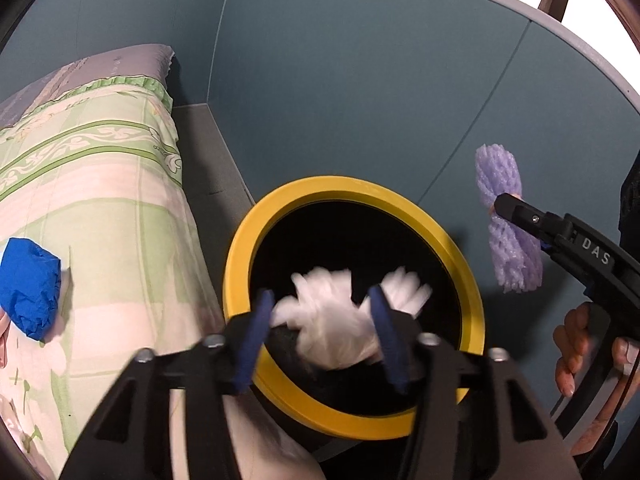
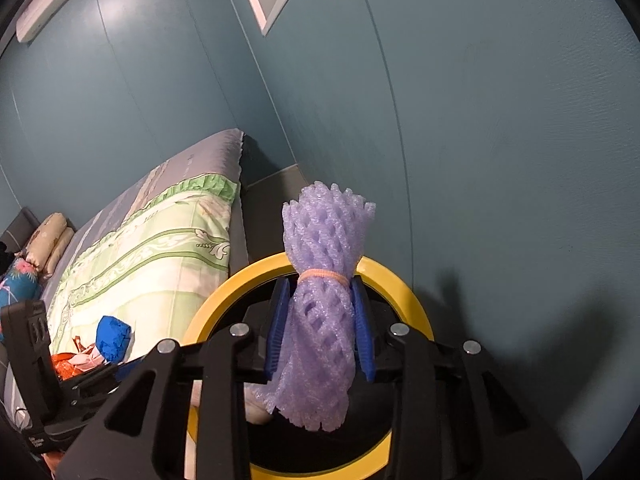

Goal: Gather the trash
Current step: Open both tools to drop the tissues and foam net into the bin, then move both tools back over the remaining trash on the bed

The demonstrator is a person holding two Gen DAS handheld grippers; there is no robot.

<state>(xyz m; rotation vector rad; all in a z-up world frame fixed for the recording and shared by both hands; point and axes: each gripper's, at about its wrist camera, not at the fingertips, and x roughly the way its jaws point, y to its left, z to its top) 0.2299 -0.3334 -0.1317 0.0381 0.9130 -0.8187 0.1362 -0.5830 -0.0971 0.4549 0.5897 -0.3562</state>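
Left gripper [image 1: 322,334] fingers apart over yellow-rimmed bin [image 1: 240,248], blurred white plastic wad [image 1: 336,320] between them, contact unclear; right gripper [image 2: 320,330] fingers clamped on purple foam net bundle [image 2: 322,320] above bin; blue crumpled wad [image 1: 30,286] on bed [image 1: 108,184]; teal wall [image 1: 360,80] behind.
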